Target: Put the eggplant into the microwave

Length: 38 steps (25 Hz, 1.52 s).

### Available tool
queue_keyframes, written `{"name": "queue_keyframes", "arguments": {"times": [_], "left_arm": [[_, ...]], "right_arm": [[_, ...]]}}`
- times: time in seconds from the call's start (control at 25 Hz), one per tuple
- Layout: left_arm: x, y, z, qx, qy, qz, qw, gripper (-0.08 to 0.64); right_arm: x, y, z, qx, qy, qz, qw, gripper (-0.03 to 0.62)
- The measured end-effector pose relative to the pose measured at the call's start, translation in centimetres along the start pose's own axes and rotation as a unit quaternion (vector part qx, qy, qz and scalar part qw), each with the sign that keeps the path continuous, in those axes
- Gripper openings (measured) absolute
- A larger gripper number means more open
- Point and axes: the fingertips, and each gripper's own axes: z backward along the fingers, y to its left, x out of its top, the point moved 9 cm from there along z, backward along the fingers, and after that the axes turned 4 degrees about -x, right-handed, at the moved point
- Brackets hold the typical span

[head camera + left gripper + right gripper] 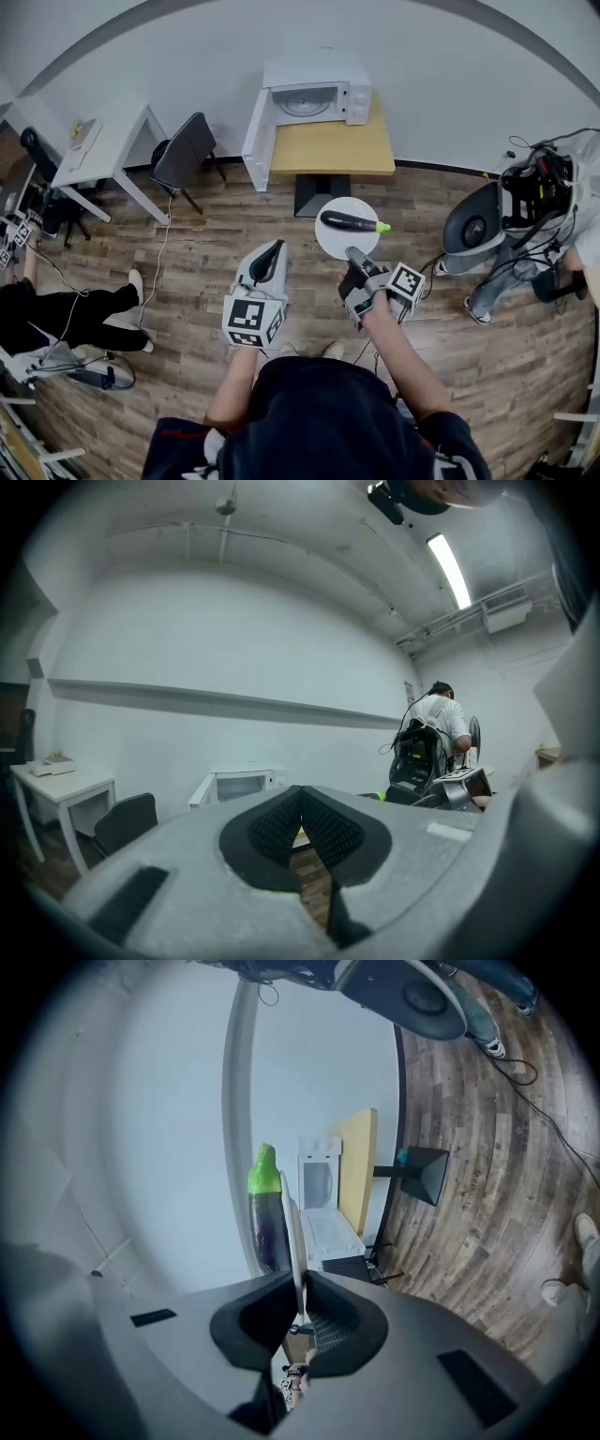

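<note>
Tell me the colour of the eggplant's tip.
Bright green tip on a dark purple eggplant; the right gripper view shows it best.

- The eggplant [352,221], glossy dark purple with a bright green stem end, lies flat on a round white plate [341,246], on the near side of the wooden table [333,150] and clear of it.
- The microwave [314,98], white, stands at that table's far left corner with its door swung wide open.

Glossy-skinned eggplant [352,221], smooth white plate [332,246], smooth white microwave [314,98], matt pale wood tabletop [333,150], grainy wood-plank floor [206,246]
</note>
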Motion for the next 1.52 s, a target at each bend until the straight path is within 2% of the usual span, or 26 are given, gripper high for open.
{"name": "queue_keyframes", "arguments": {"times": [0.12, 0.4, 0.72, 1.04, 1.36, 1.52], "left_arm": [[-1.9, -1.1, -0.7, 0.006, 0.004, -0.002, 1.0, 0.014], [-1.2, -4.1, -0.1, 0.009, 0.013, -0.002, 0.9999, 0.014], [-2.2, -3.8, -0.1, 0.018, 0.008, -0.009, 0.9998, 0.014], [-0.8, 0.8, -5.2, 0.022, 0.012, -0.001, 0.9997, 0.014], [2.5, 8.9, -13.2, 0.023, 0.021, 0.012, 0.9994, 0.014], [1.1, 10.5, -15.6, 0.018, 0.021, 0.008, 0.9996, 0.014]], "right_arm": [[1.0, -1.5, 0.0, 0.0, 0.009, 0.0, 1.0, 0.026], [1.9, -1.4, 2.4, -0.003, 0.015, 0.0, 1.0, 0.026], [1.9, -2.4, 1.5, 0.004, 0.024, 0.004, 1.0, 0.026], [4.9, 0.1, -4.2, -0.009, 0.028, 0.0, 1.0, 0.026], [8.7, 5.1, -13.6, -0.027, 0.029, -0.005, 0.999, 0.026], [10.0, 3.8, -16.1, -0.025, 0.026, -0.009, 0.999, 0.026]]}}
